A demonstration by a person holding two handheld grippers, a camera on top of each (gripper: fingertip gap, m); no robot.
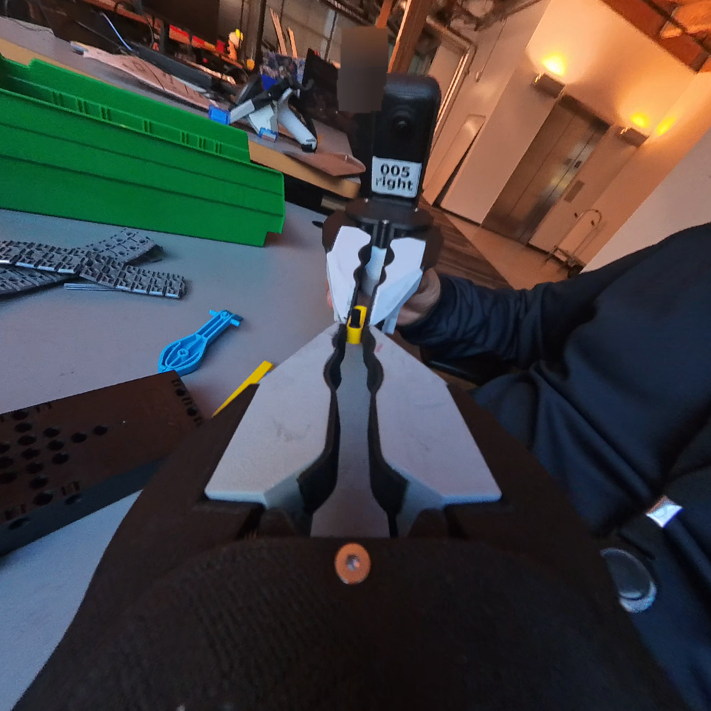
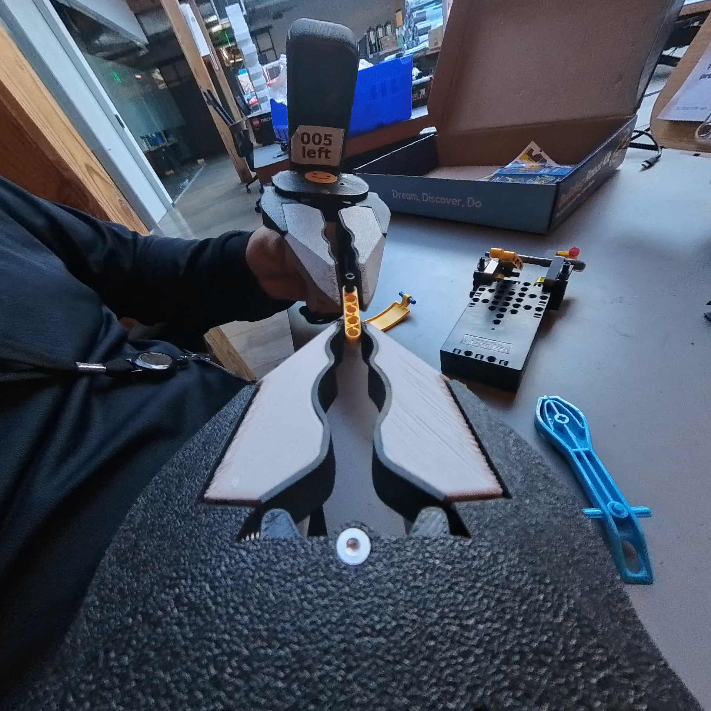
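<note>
Above the desk [image 2: 635, 307] edge nearest the person, the left gripper [image 1: 352, 334] and the right gripper [image 2: 352, 327] meet tip to tip, each narrowed onto an opposite end of one yellow perforated beam [image 2: 351, 313], which hangs in the air between them; a black pin-like piece sits at the beam's end inside the left jaws, though its seating cannot be confirmed. On the desk, apart from both grippers, lie a blue lever tool [image 2: 592, 484], a black perforated base plate [image 2: 496, 327] carrying a small partial assembly, a curved yellow panel [image 2: 388, 313], an open cardboard box [image 2: 500, 184] toward the far edge, and a green bin [image 1: 127, 169] with grey part strips [image 1: 88, 265] just beside it.
</note>
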